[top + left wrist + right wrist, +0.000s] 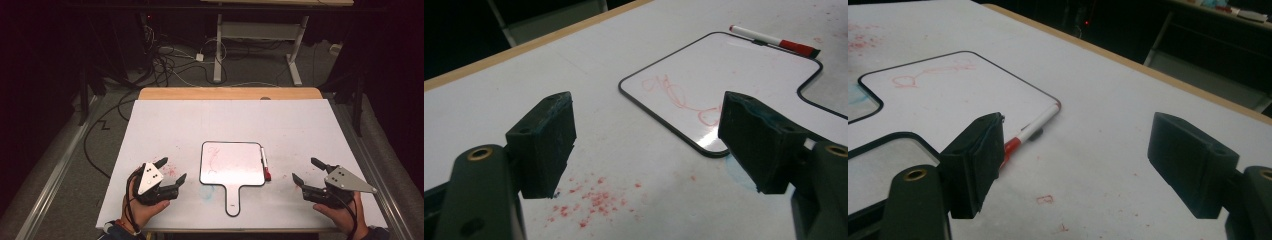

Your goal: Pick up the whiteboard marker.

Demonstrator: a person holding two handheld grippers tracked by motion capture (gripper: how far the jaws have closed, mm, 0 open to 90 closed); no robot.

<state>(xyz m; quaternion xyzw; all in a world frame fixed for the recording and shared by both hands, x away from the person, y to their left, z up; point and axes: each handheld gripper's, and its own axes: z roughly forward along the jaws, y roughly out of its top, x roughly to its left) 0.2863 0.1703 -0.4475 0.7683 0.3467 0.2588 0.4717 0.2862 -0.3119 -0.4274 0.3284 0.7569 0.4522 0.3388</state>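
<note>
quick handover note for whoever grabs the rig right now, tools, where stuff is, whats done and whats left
Left tool: open, empty, resting low on the table left of the whiteboard.
Right tool: open, empty, on the table right of the whiteboard.
Small handled whiteboard: flat at table centre, handle toward the person, red scribble on its face.
Marker: lies along the board's right edge, red cap toward the person, nearer the right tool.
Done: nothing held or moved that the views show.
Left: probably pick up the marker with the right tool and steady the board with the left.
</note>
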